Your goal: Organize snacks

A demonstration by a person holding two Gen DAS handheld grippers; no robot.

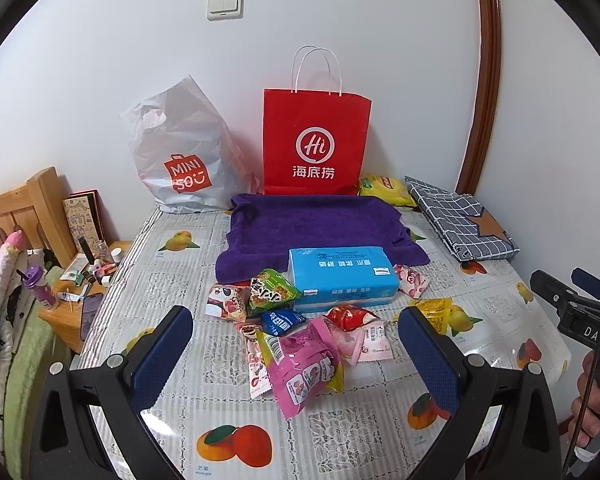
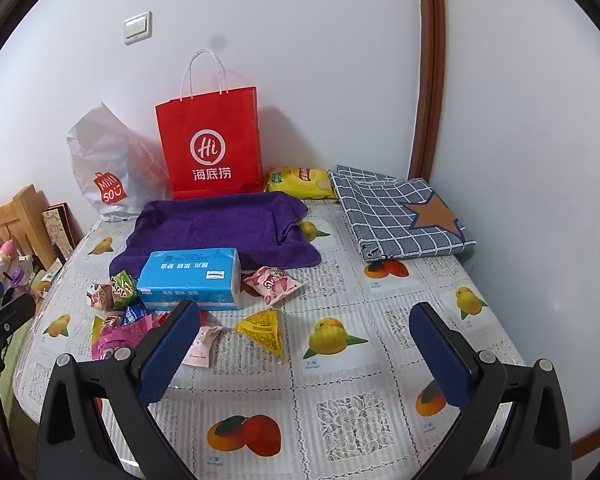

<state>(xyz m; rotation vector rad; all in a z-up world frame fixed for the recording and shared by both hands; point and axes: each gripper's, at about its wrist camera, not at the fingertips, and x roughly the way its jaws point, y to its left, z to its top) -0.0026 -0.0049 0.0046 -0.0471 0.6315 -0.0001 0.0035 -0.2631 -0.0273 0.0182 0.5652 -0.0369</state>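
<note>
A white wall backs our table [image 1: 172,248], covered in a fruit-print cloth. At frame centre in the left view, our snack packets [image 1: 296,340] lie heaped just in front of a blue tissue pack [image 1: 342,282] resting on a purple towel [image 1: 320,224]. A red paper bag [image 1: 316,140] stands upright behind. Our left gripper [image 1: 296,364] and right gripper [image 2: 304,360] both hover with jaws spread wide, holding nothing.

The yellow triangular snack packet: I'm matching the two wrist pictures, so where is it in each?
Left wrist: yellow triangular packet, right of centre, partly behind the hand-held gripper's right finger.
Right wrist, centre-left, in full view.
Shared landmark: blue tissue pack.
</note>
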